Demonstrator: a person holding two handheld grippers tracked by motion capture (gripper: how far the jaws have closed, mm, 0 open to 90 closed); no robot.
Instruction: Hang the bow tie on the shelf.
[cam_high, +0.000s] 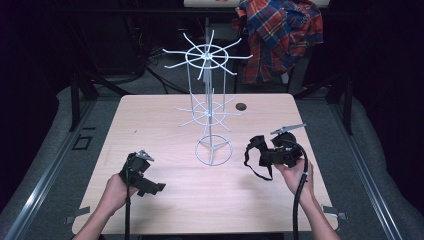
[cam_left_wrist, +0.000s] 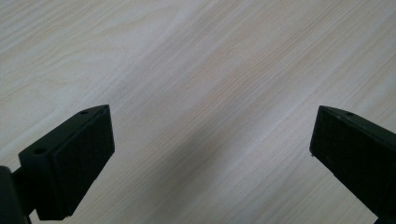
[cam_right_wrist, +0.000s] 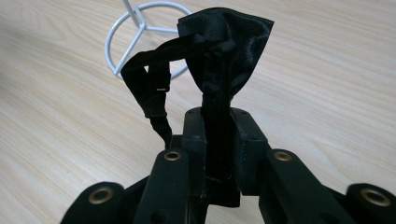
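A white wire display stand (cam_high: 209, 100) with spoked tiers rises from the middle of the wooden table (cam_high: 150, 130); its ring base (cam_right_wrist: 140, 32) lies just beyond my right gripper. My right gripper (cam_high: 261, 152) (cam_right_wrist: 218, 116) is shut on a black satin eye mask (cam_right_wrist: 229, 51) whose strap (cam_right_wrist: 152, 84) loops down to the left. It hangs a little above the table, right of the stand's base. My left gripper (cam_high: 155, 187) (cam_left_wrist: 210, 154) rests low at the table's near left, jaws wide open over bare wood.
A plaid shirt (cam_high: 280, 35) hangs behind the table at the far right. A small round hole (cam_high: 241, 106) sits in the tabletop behind the stand. Dark floor and metal rails flank the table.
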